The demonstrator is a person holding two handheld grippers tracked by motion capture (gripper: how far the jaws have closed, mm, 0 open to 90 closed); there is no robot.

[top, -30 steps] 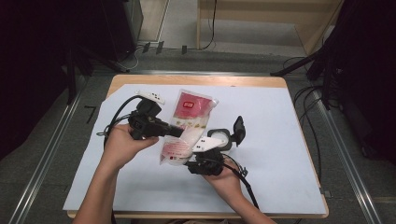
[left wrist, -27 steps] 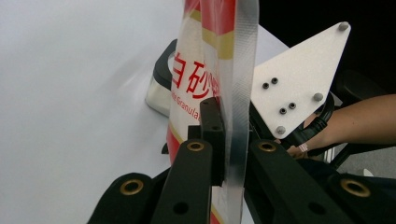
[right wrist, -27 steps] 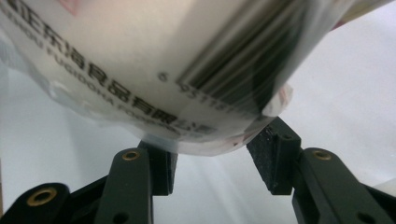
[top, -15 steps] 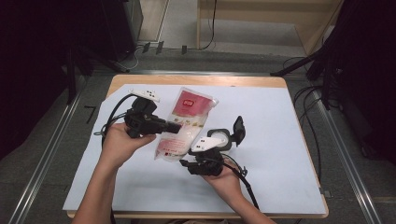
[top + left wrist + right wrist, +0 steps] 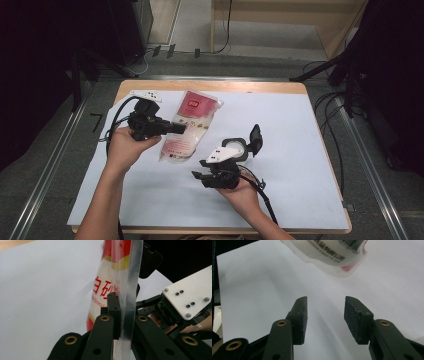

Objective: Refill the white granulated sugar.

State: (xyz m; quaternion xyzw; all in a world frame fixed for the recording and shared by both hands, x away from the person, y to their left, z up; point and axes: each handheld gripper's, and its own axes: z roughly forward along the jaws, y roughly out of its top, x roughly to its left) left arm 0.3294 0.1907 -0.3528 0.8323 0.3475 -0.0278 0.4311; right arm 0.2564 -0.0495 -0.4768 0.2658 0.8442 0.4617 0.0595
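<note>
One white sheet (image 5: 300, 150) covers the table beneath both grippers. On it lies the sugar bag (image 5: 189, 125), long axis running from its red-labelled top, far from the person, down to its bottom end nearest the right gripper (image 5: 196, 176). The left gripper (image 5: 181, 128) comes in from the bag's left and clamps the clear sealed side edge, pads pressed on the film. The right gripper's jaws stand partly apart with nothing between them, the bag's bottom end just ahead of the tips.
</note>
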